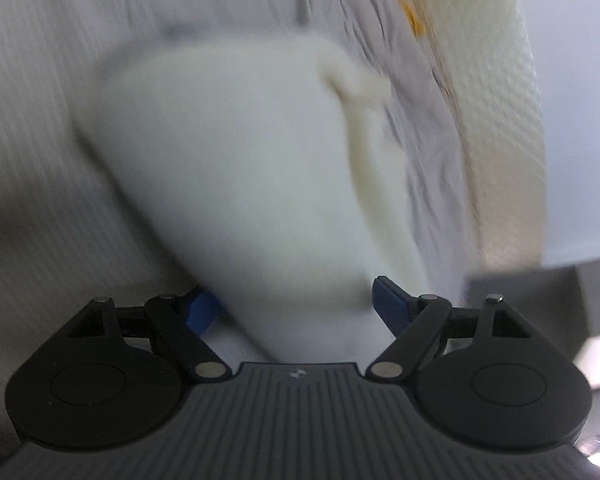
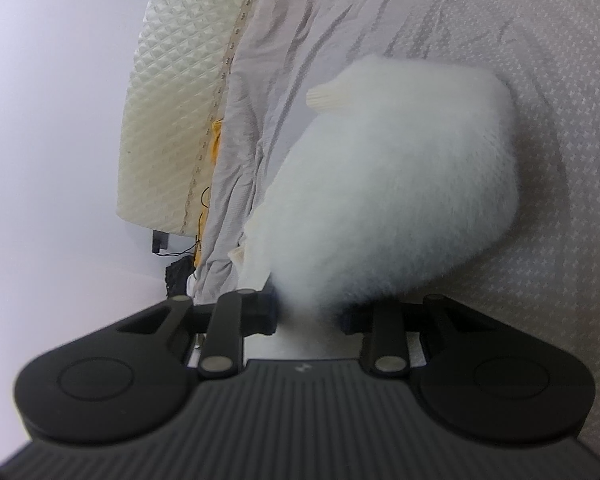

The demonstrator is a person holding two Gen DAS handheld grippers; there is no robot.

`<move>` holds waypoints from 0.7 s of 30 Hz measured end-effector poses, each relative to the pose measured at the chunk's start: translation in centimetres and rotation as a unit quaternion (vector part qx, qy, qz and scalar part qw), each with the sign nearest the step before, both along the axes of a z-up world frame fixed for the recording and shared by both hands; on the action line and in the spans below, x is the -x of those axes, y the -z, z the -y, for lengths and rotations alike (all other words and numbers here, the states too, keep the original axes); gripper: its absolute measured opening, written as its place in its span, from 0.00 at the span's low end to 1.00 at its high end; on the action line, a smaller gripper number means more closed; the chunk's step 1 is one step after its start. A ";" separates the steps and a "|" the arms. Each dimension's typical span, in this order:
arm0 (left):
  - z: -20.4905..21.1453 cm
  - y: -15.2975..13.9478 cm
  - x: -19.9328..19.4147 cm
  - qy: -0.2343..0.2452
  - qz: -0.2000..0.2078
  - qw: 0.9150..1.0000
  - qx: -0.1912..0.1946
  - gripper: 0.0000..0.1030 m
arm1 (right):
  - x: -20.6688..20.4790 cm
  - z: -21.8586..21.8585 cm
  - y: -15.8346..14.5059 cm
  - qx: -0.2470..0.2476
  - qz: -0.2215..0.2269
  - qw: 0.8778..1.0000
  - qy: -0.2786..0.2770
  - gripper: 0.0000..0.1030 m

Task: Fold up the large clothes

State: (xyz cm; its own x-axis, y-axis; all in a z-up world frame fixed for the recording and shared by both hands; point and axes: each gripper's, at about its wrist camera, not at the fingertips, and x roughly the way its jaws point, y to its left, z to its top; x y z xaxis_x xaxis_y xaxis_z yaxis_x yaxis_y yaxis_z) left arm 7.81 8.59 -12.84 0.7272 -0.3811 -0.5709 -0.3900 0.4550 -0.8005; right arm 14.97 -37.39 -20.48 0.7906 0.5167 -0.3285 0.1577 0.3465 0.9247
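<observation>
A fluffy white garment (image 1: 240, 160) lies on a grey textured bedsheet (image 1: 40, 120), with a ribbed cream cuff (image 1: 360, 84) sticking out. My left gripper (image 1: 296, 300) has its blue pads apart, with the garment's near end between them. In the right wrist view the same garment (image 2: 400, 184) is bunched, its ribbed cuff (image 2: 328, 96) pointing left. My right gripper (image 2: 308, 316) is closed in on the garment's near edge; the fingertips are buried in the fluff.
A cream quilted mattress edge (image 2: 168, 100) and wrinkled sheet (image 2: 260, 80) run along the bed's side. A dark plug and cables (image 2: 176, 256) hang by a white wall (image 2: 40, 120). A grey box-like object (image 1: 540, 300) is at the right in the left wrist view.
</observation>
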 end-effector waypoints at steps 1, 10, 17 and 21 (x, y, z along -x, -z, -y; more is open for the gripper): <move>-0.1 0.1 -0.1 -0.017 -0.006 1.000 -0.011 0.73 | 0.0 0.0 0.0 0.004 -0.001 1.000 0.001 0.30; 0.8 -2.2 -1.5 -0.027 0.043 0.996 -0.068 0.36 | -0.4 -0.3 -0.8 0.045 0.020 0.999 -0.006 0.29; 0.6 -7.5 -0.6 -0.006 0.112 0.989 -0.095 0.34 | 0.9 -0.2 -4.3 0.049 0.066 0.997 -0.009 0.28; 0.5 -10.7 1.3 0.026 0.135 0.986 -0.091 0.34 | 3.2 0.4 -6.4 0.050 0.069 0.996 -0.008 0.28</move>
